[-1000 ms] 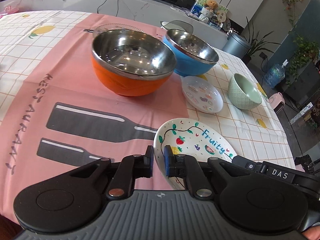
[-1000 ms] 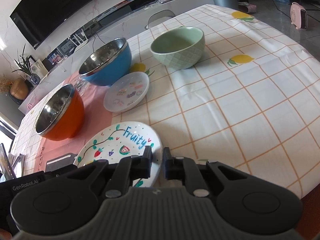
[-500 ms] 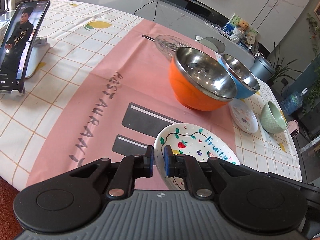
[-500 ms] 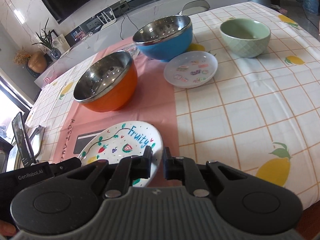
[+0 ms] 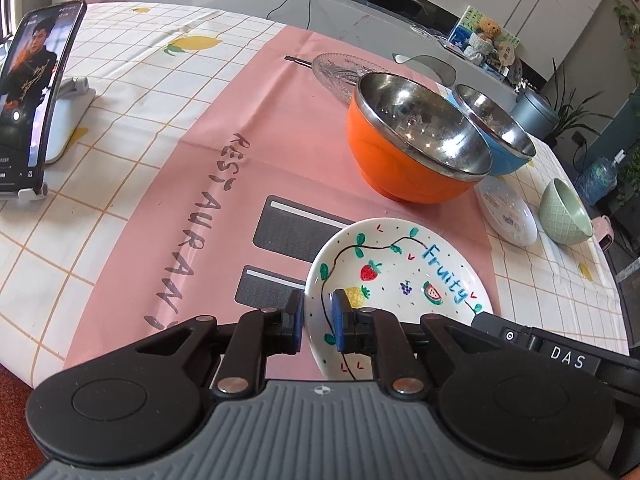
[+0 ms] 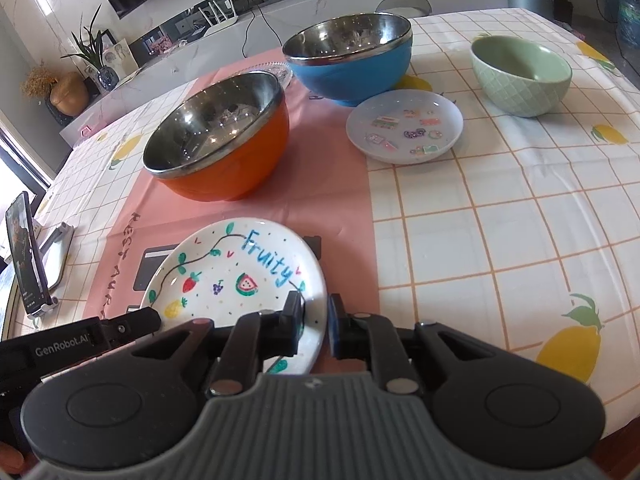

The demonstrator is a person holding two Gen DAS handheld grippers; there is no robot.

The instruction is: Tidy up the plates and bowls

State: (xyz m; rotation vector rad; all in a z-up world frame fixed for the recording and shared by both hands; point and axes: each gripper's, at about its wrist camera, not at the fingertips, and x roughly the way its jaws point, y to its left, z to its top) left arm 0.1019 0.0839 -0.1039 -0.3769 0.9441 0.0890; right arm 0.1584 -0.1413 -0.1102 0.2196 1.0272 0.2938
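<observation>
Between both sets of jaws you carry the Fruity plate [image 5: 400,276]: your left gripper [image 5: 318,320] pinches its rim at about 8 o'clock, your right gripper [image 6: 314,320] at about 4 o'clock, above the counter [image 6: 500,220]. Keep both grips level and move them together, so neither rim slips. I judge the small sticker plate [image 6: 404,126], at 1 o'clock, the natural stacking spot; lower squarely, clear of the orange bowl [image 6: 224,140].

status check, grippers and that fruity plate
Left gripper and right gripper both clamped on white hand-painted "Fruity" plate rim. Orange steel-lined bowl close ahead.
</observation>
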